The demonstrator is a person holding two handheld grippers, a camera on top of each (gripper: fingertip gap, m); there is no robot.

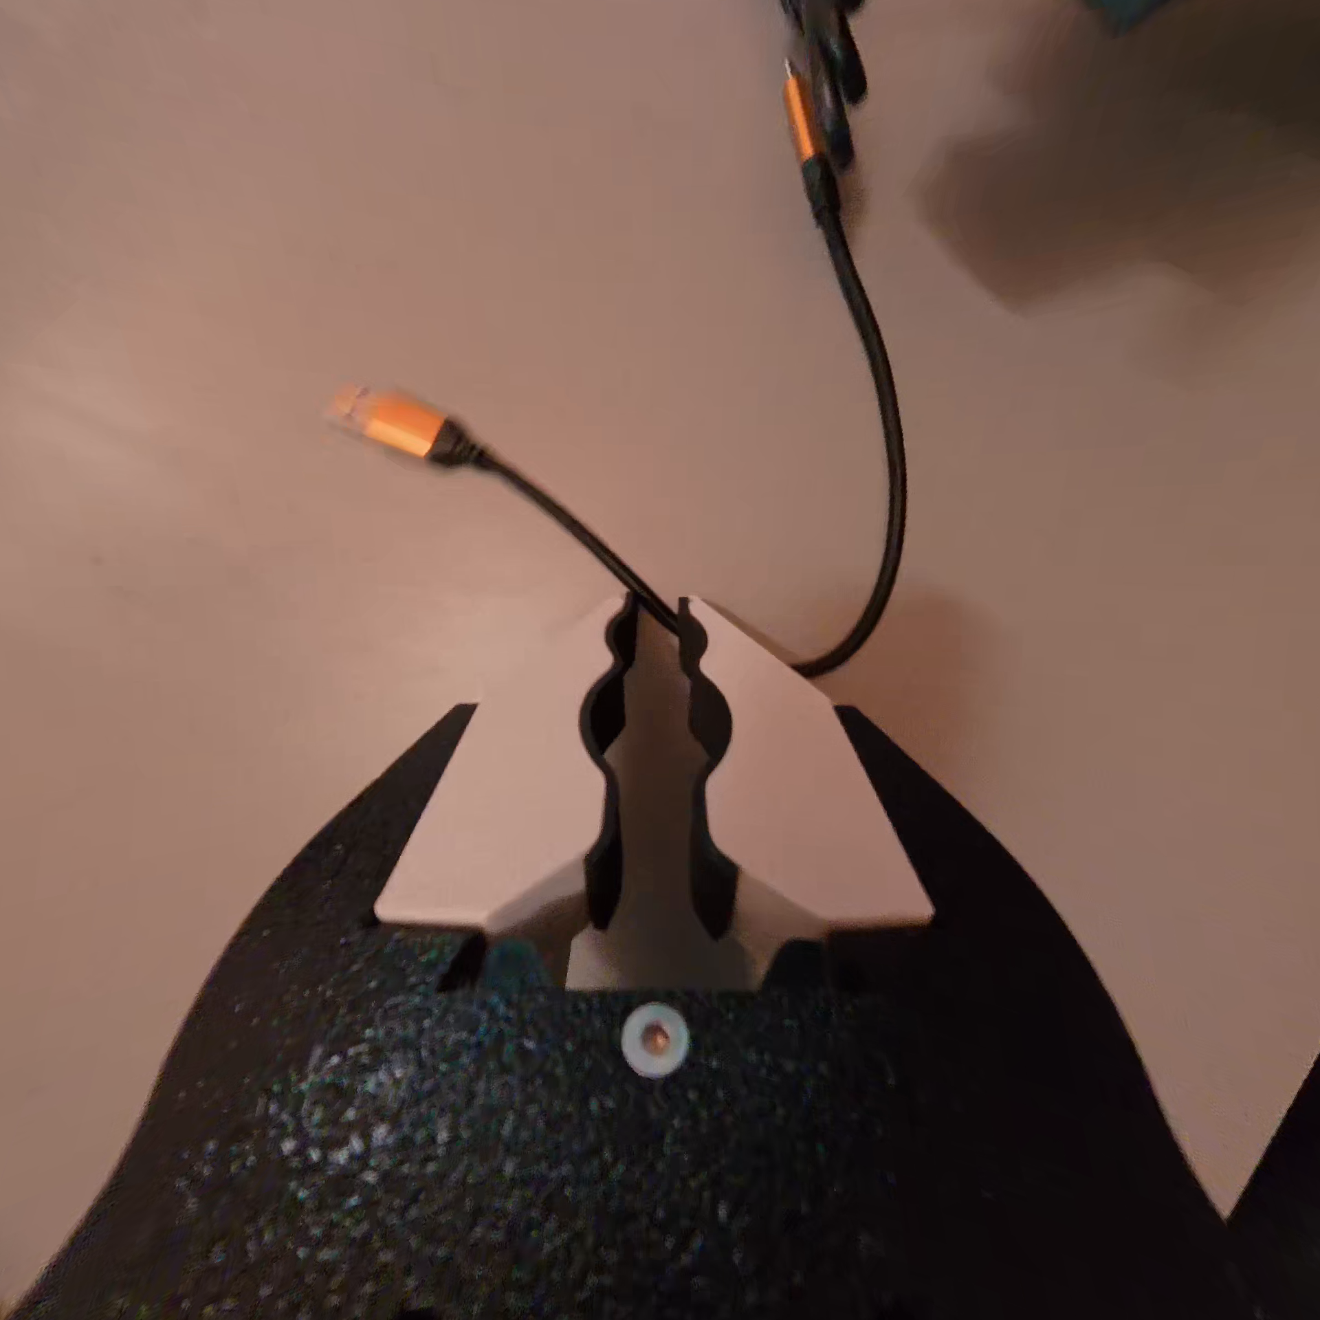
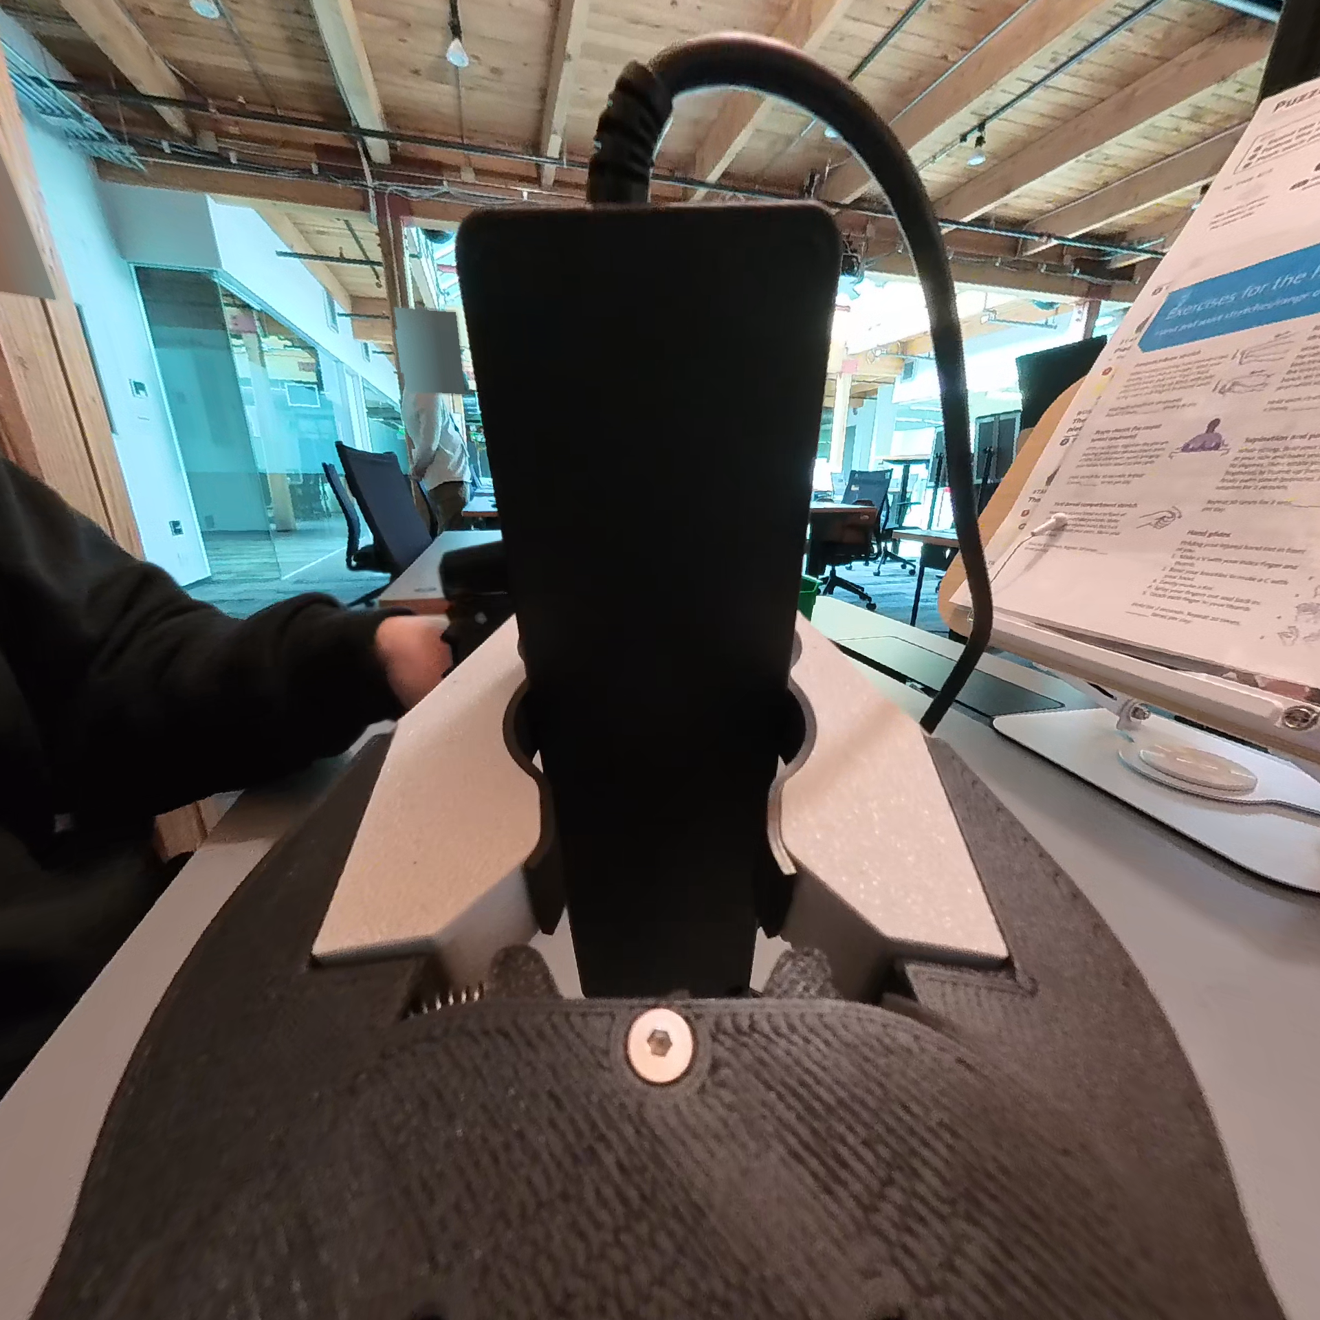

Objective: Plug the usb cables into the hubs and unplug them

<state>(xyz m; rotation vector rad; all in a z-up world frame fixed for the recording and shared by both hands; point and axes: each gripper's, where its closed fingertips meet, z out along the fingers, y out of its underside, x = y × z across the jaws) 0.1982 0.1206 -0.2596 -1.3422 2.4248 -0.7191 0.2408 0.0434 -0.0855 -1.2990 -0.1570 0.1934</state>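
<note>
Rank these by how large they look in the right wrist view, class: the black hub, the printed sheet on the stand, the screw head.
1. Black hub, held in the right tongs; nearness to the camera inflates it.
2. Printed sheet, partly cut off at the edge.
3. Screw head, clearly smallest.

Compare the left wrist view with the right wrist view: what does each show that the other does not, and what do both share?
Only the left wrist view shows a black cable with orange plugs, pinched at the tips of the left tongs over a plain surface.

Only the right wrist view shows a black hub clamped in the right tongs, an office behind, a sleeve and printed pages.

Both show tongs gripping something black.
</note>
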